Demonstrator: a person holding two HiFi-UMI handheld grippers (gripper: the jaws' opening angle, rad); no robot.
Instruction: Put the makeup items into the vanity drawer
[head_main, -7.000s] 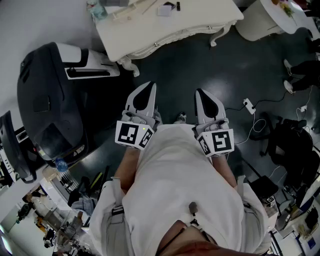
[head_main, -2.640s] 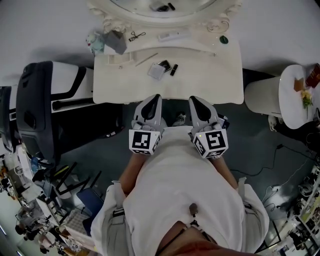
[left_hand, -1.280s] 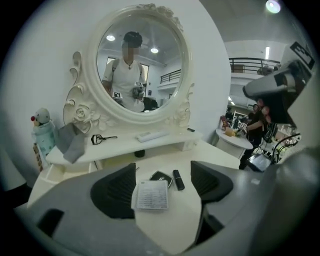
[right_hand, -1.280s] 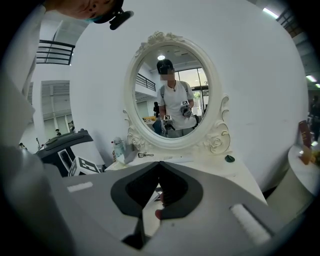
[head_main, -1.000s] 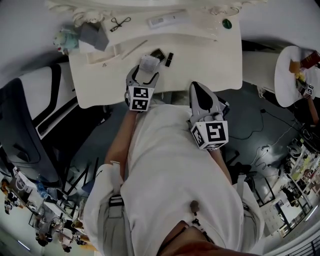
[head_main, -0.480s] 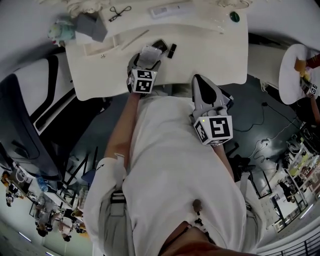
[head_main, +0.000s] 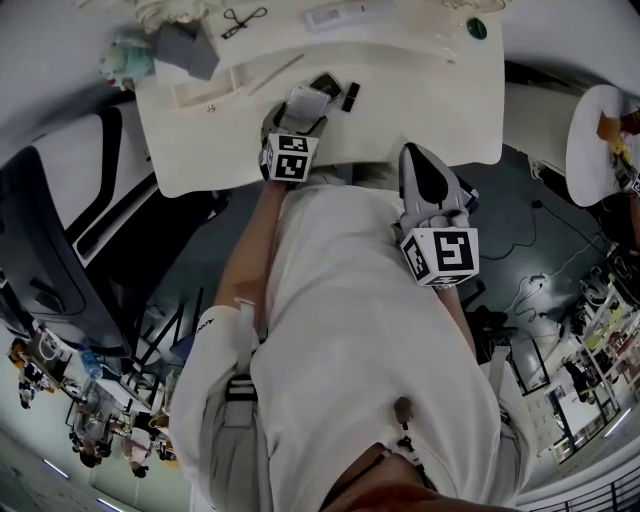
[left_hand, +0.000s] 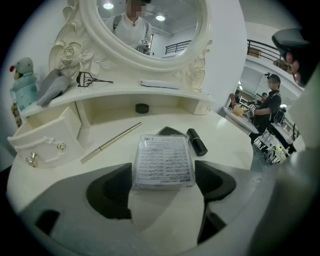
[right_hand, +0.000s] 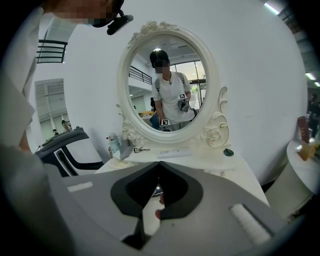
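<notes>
A flat clear case with a printed label (left_hand: 163, 155) lies on the white vanity top (head_main: 420, 110). My left gripper (left_hand: 163, 171) is open and tilted down over the case. Its jaws have just been opening, and a dark pad stands on each side of the case's near end. Behind the case lie a dark compact (left_hand: 170, 131), a black lipstick tube (left_hand: 197, 142) and a thin pencil (left_hand: 111, 143). A small white drawer (left_hand: 42, 140) stands pulled out at the left. My right gripper (right_hand: 159, 167) is shut and empty, held back off the vanity's front edge (head_main: 418, 160).
On the shelf under the oval mirror (left_hand: 145, 30) lie an eyelash curler (left_hand: 90, 79), a long white item (left_hand: 159, 84) and a plush toy (left_hand: 22, 82). A black chair (head_main: 40, 230) stands left of the vanity and a round white table (head_main: 600, 140) to the right.
The left gripper has come down onto the vanity top, with its jaws now either side of the clear case. The right gripper has stayed beside the person's body.
</notes>
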